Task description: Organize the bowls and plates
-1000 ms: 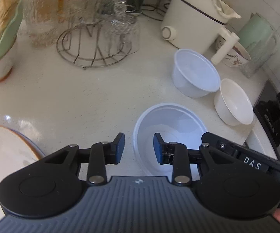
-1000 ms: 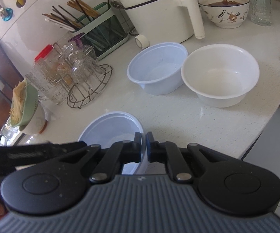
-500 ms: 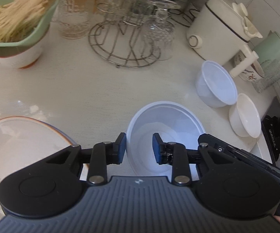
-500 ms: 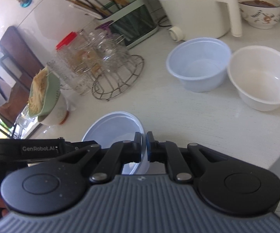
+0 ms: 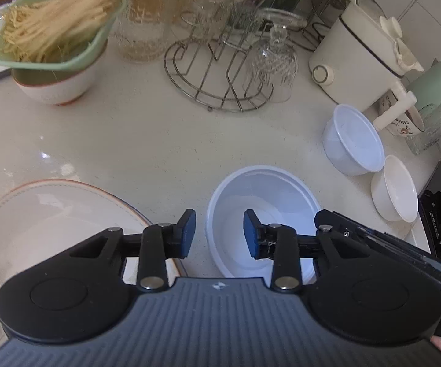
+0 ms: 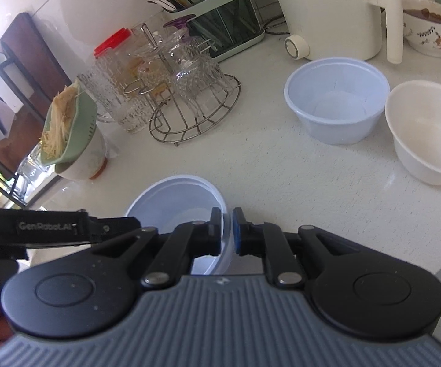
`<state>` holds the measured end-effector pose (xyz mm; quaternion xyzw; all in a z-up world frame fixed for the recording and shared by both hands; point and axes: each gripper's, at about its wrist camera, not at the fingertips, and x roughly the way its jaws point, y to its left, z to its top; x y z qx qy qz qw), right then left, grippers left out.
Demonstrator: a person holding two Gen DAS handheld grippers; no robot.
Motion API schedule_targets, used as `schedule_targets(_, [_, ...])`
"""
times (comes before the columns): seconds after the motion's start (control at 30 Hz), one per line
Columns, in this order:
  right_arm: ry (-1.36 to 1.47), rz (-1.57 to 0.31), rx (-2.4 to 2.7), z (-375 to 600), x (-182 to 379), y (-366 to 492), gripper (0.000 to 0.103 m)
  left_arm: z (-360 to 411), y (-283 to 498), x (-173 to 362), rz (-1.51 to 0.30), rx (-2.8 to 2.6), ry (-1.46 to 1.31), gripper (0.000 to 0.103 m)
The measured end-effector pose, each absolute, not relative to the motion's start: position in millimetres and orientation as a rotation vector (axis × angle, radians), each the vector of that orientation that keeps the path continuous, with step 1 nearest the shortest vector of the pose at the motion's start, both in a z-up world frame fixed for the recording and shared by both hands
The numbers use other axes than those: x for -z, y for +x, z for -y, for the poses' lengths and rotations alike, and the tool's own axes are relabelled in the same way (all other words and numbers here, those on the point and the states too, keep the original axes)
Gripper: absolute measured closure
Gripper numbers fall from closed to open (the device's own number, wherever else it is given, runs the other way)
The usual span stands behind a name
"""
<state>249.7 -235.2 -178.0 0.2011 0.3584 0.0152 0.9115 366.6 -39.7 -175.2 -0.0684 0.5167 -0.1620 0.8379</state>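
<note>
Bowl [image 5: 263,211] nearest you, the pale bluish plastic one, sits upright on the white counter [image 5: 147,140], and both of your tongs straddle its rim from opposite sides. Your left tongs [image 5: 219,234] are apart and opening, one pad outside the wall and the other inside the bowl, with a clear gap to the rim on both sides, so nothing is clamped. Your right tongs [image 6: 226,229] are opening too; the bowl's thin rim [image 6: 225,214] runs through the narrow gap between the blue pads, and they look just parted from it rather than pressing. Just beside the bowl on your left lies a large plate [image 5: 52,214] with an orange and blue edge line, partly under the left tongs. Further along the counter a second bluish bowl [image 6: 336,98] and a white bowl [image 6: 428,128] stand side by side, nearly touching, in front of a white appliance [image 6: 327,9]. A wire glass rack [image 6: 196,113] with upturned glasses stands beyond the near bowl, next to a green colander of noodles [image 5: 58,27] set in a white bowl. A floral bowl [image 6: 434,30] sits behind the appliance's handle.
</note>
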Motion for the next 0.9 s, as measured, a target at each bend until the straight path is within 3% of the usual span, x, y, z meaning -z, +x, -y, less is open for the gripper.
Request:
schedule_targets(0.07, [0.408, -0.727, -0.022, 235.8, 174.4, 247.6, 0.073, 37.4, 364.7, 172.0, -1.087, 0.336, -0.143, 0.063])
schedule_targets(0.2, [0.389, -0.701, -0.009, 236.8, 165.0, 242.9, 0.072, 35.6, 359.5, 163.5, -1.062, 0.333, -0.119, 0.063])
schedule_targets(0.37, [0.368, -0.653, 0.016, 238.9, 149.7, 233.7, 0.036, 34.3, 353.1, 147.1, -1.025, 0.340, -0.118, 0.063])
schedule_targets(0.9, [0.330, -0.510, 0.069, 255.2, 86.4, 180.3, 0.034, 45.5, 311.8, 77.3, -0.879, 0.387, -0.121, 0.063])
